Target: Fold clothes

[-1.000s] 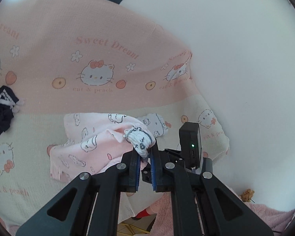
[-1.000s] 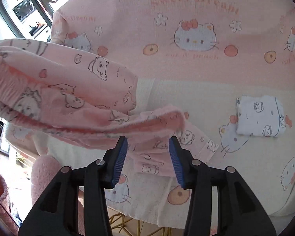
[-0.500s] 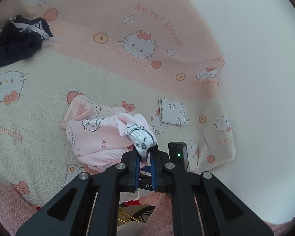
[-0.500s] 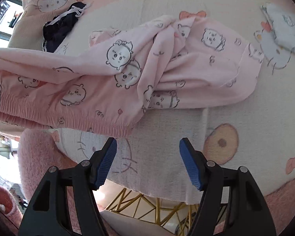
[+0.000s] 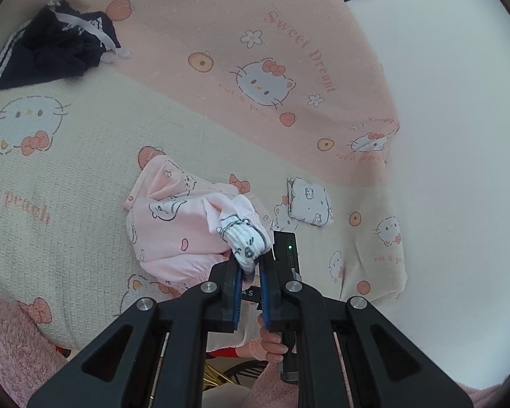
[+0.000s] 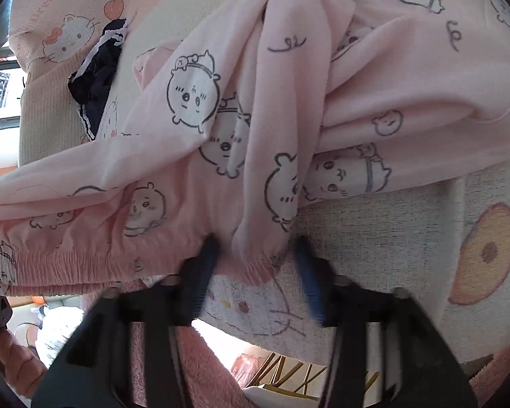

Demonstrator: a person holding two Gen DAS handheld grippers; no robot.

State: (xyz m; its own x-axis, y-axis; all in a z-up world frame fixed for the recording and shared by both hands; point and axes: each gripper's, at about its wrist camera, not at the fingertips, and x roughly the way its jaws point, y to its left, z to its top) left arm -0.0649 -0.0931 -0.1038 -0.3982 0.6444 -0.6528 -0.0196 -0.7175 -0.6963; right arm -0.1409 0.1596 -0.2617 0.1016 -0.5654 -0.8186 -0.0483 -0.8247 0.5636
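left gripper (image 5: 250, 282): fingers nearly closed, pinching the waistband end of the pink pyjama trousers (image 5: 176, 227); white inner side of the elastic bulges above the tips.
right gripper (image 6: 258, 272): fingers motion-blurred, visibly apart and closing; waistband (image 6: 85, 261) hem sits between them, pads not clearly pressing yet.
garment location: bunched in centre frame of the left view, lying on the cat-print blanket (image 5: 68, 183) near its front edge.
long axis: waistband runs left to right across the lower half of the right view; legs trail toward the upper right.
key relation: hem lies straight ahead of the right fingers, just above the tips; the left hand already has the other end.
next move (judgement): close right on the hem, then stretch the waistband flat between both hands.
other items: folded white garment (image 5: 309, 202) right of centre; dark navy garment (image 5: 51, 47) upper left.
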